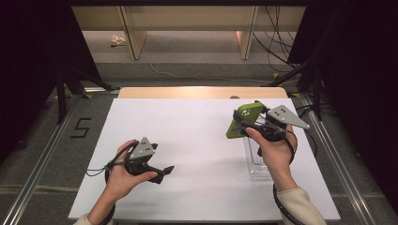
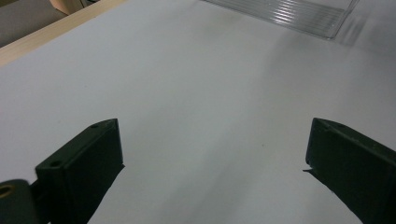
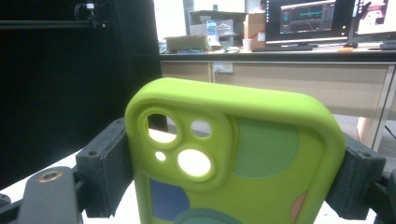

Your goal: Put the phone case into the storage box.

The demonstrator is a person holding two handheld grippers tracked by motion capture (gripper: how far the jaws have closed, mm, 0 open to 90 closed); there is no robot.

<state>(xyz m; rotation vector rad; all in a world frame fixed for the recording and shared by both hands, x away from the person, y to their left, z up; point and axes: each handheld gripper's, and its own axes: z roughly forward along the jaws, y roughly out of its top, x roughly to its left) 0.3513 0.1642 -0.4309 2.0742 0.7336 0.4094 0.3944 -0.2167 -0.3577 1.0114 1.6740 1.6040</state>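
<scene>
A lime-green phone case (image 1: 244, 112) with camera cutouts and coloured patches is held off the table at the right. My right gripper (image 1: 247, 123) is shut on the phone case (image 3: 261, 154), one black jaw against each long side, as the right gripper view shows. At the front left, my left gripper (image 1: 164, 171) hovers low over the white tabletop (image 1: 197, 140). In the left gripper view my left gripper (image 2: 214, 123) stands open, jaws wide apart, with only bare white surface between them.
A clear plastic container (image 1: 256, 161) sits on the table under the right hand, its ribbed wall (image 2: 289, 14) far ahead of the left jaws. A wooden strip (image 1: 202, 92) borders the table's far edge. Desks with monitors (image 3: 303, 18) stand beyond.
</scene>
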